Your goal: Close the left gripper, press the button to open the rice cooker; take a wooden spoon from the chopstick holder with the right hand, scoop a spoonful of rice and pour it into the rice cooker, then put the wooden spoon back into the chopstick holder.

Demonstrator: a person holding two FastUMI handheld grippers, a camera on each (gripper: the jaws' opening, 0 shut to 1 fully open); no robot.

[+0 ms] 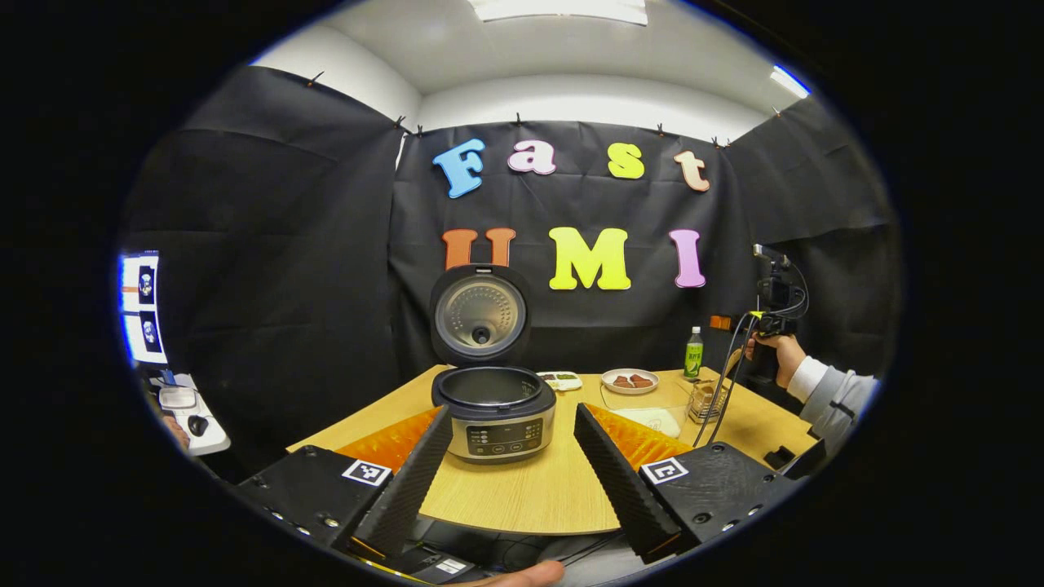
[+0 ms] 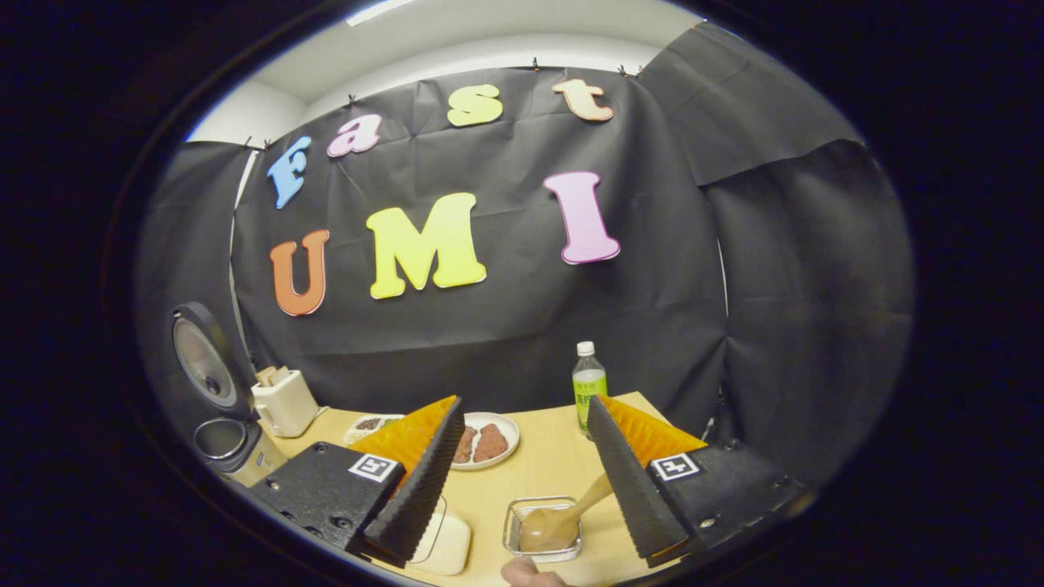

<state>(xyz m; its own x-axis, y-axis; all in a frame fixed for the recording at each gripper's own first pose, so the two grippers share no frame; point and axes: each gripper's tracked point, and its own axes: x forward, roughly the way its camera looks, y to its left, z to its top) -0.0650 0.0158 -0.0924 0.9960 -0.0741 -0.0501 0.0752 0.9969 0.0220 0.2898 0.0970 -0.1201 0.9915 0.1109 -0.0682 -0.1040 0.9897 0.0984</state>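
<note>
The rice cooker (image 1: 494,412) stands lid-up on the table (image 1: 555,489), ahead of the left gripper (image 1: 512,469), jaws spread, empty. The right gripper (image 2: 522,481), jaws apart, hovers above the chopstick holder (image 2: 545,530) containing the wooden spoon (image 2: 555,522).

The wooden spoon (image 2: 563,518) has its handle end hidden behind a finger (image 2: 632,481) of the right gripper. The rice cooker (image 2: 224,440) is cut by the picture's edge. The rice box (image 1: 652,417) sits partly behind a finger (image 1: 620,481) of the left gripper.
</note>
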